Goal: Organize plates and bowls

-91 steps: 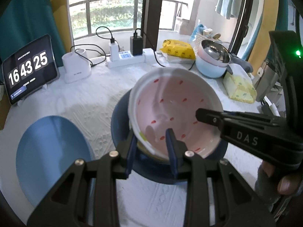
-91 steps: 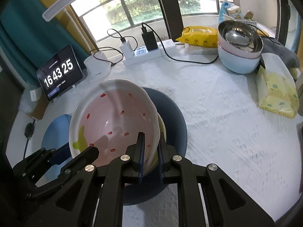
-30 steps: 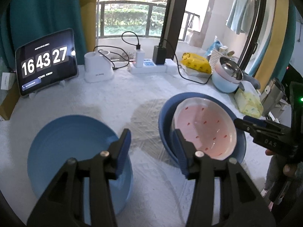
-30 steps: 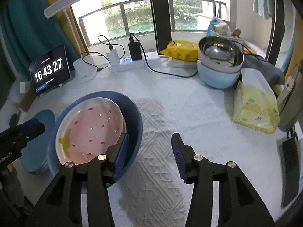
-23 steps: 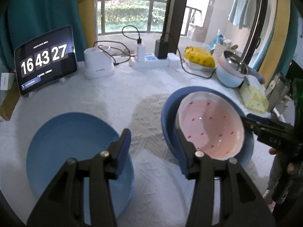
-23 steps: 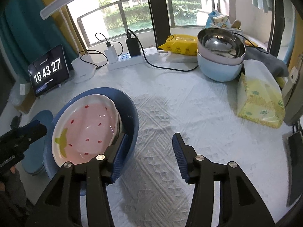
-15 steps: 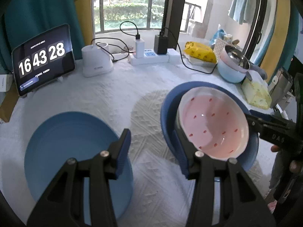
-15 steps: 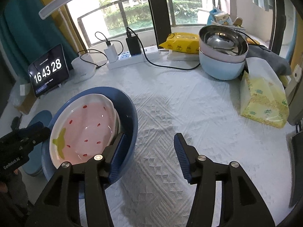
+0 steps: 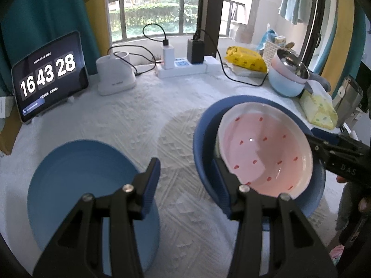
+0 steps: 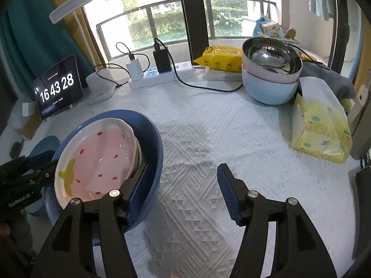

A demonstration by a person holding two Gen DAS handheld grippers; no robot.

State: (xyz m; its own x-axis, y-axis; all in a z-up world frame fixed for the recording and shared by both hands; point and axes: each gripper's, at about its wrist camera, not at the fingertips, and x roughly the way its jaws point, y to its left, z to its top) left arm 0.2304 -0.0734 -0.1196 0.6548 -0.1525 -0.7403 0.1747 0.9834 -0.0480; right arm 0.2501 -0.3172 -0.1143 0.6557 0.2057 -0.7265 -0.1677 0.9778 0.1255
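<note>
The pink dish (image 9: 264,153) with red specks sits tilted inside the dark blue bowl (image 9: 204,134), leaning toward one side of it, out on the white textured tablecloth (image 10: 208,125). From the right wrist view a yellow-green leaf mark shows on the dish's near rim.

The left gripper (image 9: 186,180) hangs over the cloth with its jaws apart and nothing between them; one blue pad stands above the light blue plate (image 9: 76,180) and the other is right against the near outer wall of the dark blue bowl, though I cannot tell whether it touches.

The right gripper (image 10: 183,190) has its jaws wide, and they have just been opening further. Only bare cloth lies between them. Its left finger stands close at the bowl's rim; the right finger is well clear over the cloth.

Farther back, a steel bowl (image 10: 271,58) is nested in a pink one inside a pale blue bowl (image 10: 266,90), just beside a yellow tissue pack (image 10: 322,134). A tablet clock (image 9: 48,76) stands at the far left, with a power strip (image 9: 183,69) near the window.
</note>
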